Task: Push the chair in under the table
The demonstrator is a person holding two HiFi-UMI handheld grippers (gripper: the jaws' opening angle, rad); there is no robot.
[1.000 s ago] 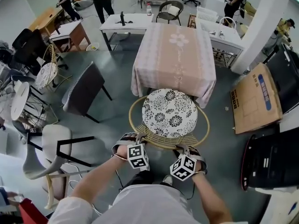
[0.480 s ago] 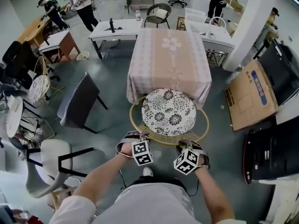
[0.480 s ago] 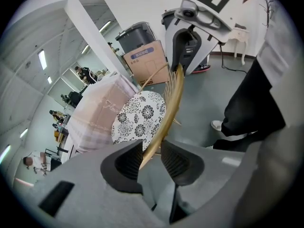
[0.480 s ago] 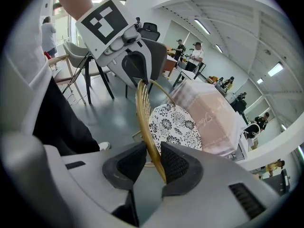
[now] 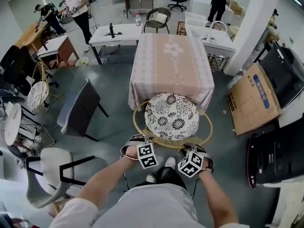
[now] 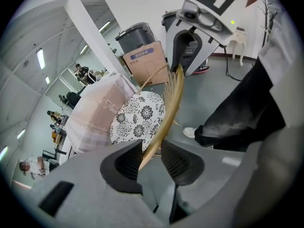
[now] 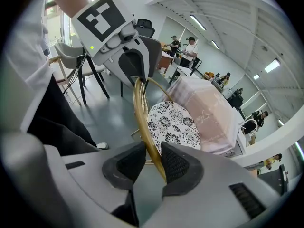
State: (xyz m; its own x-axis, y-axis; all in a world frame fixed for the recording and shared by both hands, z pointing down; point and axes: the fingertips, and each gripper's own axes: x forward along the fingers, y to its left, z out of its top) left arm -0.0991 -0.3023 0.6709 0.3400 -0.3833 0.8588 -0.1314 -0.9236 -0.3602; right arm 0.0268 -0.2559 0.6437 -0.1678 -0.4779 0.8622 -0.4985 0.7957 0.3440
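The chair has a round black-and-white floral cushion [image 5: 172, 117] and a golden rattan backrest rim [image 5: 167, 145]. It stands at the near edge of the table with the pink cloth [image 5: 171, 61], its seat front close to the hanging cloth. My left gripper [image 5: 142, 139] holds the rim's left part and my right gripper [image 5: 191, 149] its right part. In the left gripper view the rim [image 6: 166, 108] runs between the pads of the left gripper [image 6: 151, 158]. In the right gripper view the rim [image 7: 142, 113] is clamped in the right gripper [image 7: 153, 163].
A dark grey chair [image 5: 78, 110] stands left of the table and a white chair [image 5: 47, 175] nearer left. A cardboard box [image 5: 254, 99] and black bins [image 5: 275, 158] are on the right, beside a white pillar [image 5: 249, 27]. White desks [image 5: 116, 32] and people stand behind.
The chair has slid a little away from me toward the table, with both grippers still on its rim. The person's feet have stepped forward behind it.
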